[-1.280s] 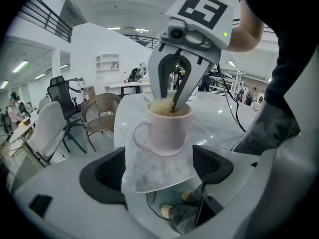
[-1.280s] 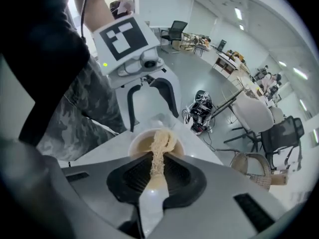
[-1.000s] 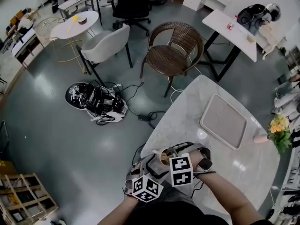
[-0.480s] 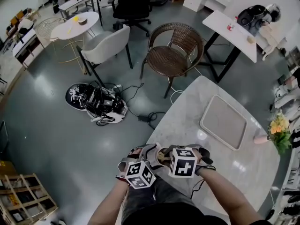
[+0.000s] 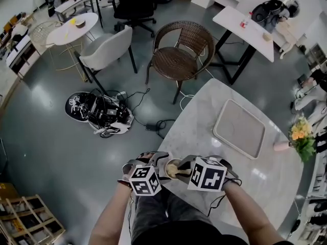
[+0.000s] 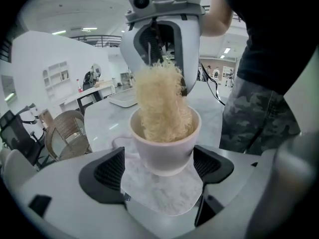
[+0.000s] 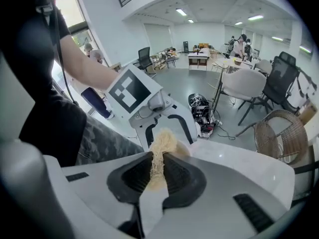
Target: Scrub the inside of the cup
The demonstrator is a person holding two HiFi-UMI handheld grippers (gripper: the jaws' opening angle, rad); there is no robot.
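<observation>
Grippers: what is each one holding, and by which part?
The left gripper holds the cup by its lower sides. The right gripper pinches one end of the scrubber; the other is in the cup.

On the marble table (image 5: 204, 117) a grey tray (image 5: 239, 128) lies at three o'clock, with yellow flowers (image 5: 301, 137) farther out the same way. A wicker chair (image 5: 178, 50) stands at twelve and a pale shell chair (image 5: 104, 50) near eleven. A tangle of cables and gear (image 5: 99, 114) lies on the floor at nine.

Pale scrubber (image 7: 160, 143), perhaps loofah, between jaws
</observation>
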